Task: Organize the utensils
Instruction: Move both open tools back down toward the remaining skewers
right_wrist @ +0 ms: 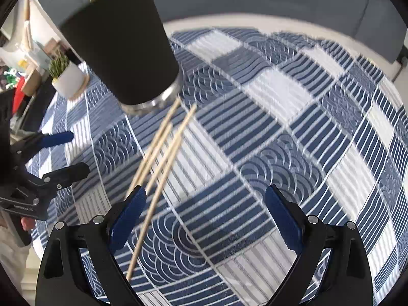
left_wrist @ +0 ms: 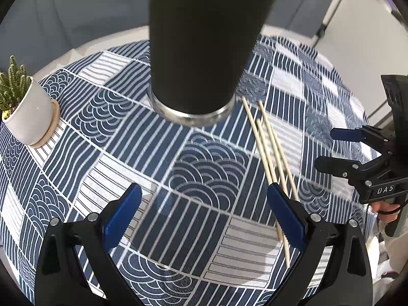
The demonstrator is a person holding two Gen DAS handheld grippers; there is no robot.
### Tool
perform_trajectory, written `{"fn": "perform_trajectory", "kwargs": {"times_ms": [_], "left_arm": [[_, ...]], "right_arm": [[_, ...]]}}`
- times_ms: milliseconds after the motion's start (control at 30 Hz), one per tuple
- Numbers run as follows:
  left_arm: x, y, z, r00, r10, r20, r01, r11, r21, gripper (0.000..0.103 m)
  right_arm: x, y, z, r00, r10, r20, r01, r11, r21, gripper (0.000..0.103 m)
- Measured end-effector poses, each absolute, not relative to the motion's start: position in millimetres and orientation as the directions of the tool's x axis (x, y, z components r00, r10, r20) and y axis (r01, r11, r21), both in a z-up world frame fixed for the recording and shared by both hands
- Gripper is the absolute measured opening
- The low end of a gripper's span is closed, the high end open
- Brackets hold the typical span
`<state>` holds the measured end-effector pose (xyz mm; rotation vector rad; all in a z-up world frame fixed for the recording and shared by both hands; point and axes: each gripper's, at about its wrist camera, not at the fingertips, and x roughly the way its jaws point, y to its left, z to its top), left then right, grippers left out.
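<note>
Chopsticks (right_wrist: 163,158) lie beside black cup (right_wrist: 119,48) (jaws apart).

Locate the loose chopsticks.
The chopsticks lie on the tablecloth right of the black cup, between both open grippers.

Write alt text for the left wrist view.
Three thin wooden chopsticks lie on a blue-and-white patterned tablecloth beside a tall black cup with a metal base. The open left gripper hovers above the cloth.

Black cup (right_wrist: 119,48), loose chopsticks (right_wrist: 163,153), parted tongs (right_wrist: 204,204)
</note>
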<state>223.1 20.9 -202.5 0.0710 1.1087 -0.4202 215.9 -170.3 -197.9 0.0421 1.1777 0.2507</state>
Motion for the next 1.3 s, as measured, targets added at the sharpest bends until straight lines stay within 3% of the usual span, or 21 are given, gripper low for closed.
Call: {"fn": "perform_trajectory", "kwargs": {"times_ms": [500, 1300], "left_arm": [[247.1, 12.9, -223.4, 0.313, -0.311, -0.897, 0.359, 0.913, -0.191, 0.096], [259.4, -35.2, -230.7, 0.281, -0.217, -0.935, 0.41, 0.908, -0.088, 0.097]], "right_arm": [[205.8, -150.7, -223.9, 0.327, 0.138, -0.935, -0.196, 0.978, 0.075, 0.091], [189.4, -136.9, -225.5, 0.339, 0.09, -0.936, -0.25, 0.968, 0.002, 0.093]]}}
